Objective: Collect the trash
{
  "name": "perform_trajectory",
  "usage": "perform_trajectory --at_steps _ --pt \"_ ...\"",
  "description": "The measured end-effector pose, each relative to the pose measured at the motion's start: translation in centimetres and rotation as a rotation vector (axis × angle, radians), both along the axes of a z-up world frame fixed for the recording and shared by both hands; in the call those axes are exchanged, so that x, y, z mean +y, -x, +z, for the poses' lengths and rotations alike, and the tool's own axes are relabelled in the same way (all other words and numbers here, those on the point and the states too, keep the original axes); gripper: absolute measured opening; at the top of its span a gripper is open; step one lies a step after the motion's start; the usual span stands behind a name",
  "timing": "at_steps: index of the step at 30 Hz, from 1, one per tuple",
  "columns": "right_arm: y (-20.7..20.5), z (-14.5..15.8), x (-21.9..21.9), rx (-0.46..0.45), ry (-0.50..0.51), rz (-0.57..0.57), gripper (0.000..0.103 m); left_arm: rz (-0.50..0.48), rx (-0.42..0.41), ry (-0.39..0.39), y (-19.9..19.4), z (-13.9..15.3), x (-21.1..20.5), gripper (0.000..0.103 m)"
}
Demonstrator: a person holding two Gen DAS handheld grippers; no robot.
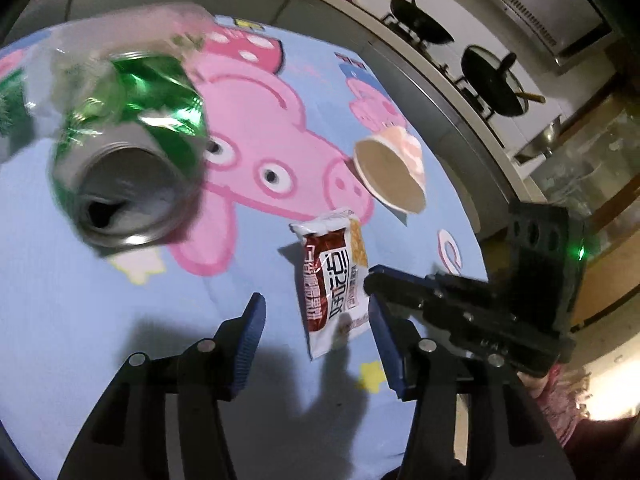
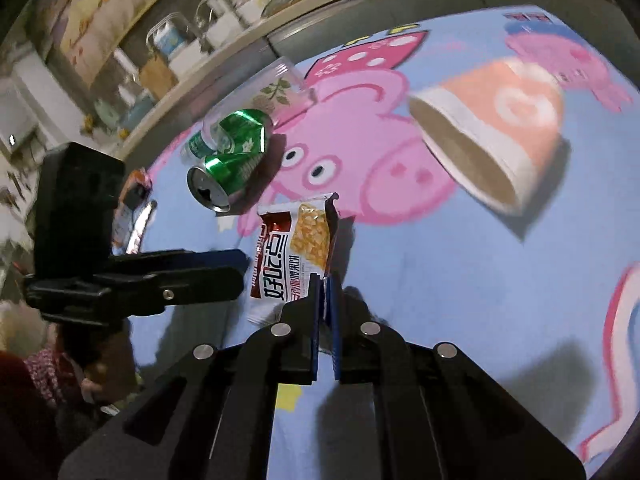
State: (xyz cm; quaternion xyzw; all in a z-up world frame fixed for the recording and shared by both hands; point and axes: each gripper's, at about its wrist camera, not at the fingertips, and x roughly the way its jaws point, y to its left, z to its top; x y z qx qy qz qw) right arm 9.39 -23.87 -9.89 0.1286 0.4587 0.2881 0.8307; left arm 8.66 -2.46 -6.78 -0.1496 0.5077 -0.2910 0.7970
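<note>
A red and white snack wrapper (image 1: pixel 332 280) (image 2: pixel 288 252) lies partly raised on the blue cartoon tablecloth (image 1: pixel 80 300). My right gripper (image 2: pixel 325 284) (image 1: pixel 370 280) is shut on its edge. My left gripper (image 1: pixel 316 340) (image 2: pixel 240 264) is open; the wrapper's near end sits between its blue pads, untouched. A crushed green can (image 1: pixel 128 160) (image 2: pixel 228 168) lies to the left, blurred and close in the left wrist view. A clear plastic cup (image 2: pixel 276 88) lies on its side behind the can. A pink paper cup (image 1: pixel 392 172) (image 2: pixel 492 128) lies tipped over to the right.
Another small wrapper (image 2: pixel 134 200) lies behind the left gripper's body. A counter with two dark woks (image 1: pixel 424 24) runs along the table's far edge. Shelves with jars (image 2: pixel 168 40) stand at the back left. A person's hand (image 2: pixel 24 332) holds the left gripper.
</note>
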Motion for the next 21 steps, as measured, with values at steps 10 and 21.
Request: perform_trajectory --at_steps 10,21 --pt "0.9 -1.4 -2.1 -0.015 -0.189 -0.063 0.006 -0.057 0.021 0.001 -1.6 -0.6 -4.0 0.009" --pt "-0.8 1.0 -6.3 0.016 -0.425 -0.227 0.043 0.006 -0.007 0.072 -1.4 0.9 -1.5 0.004"
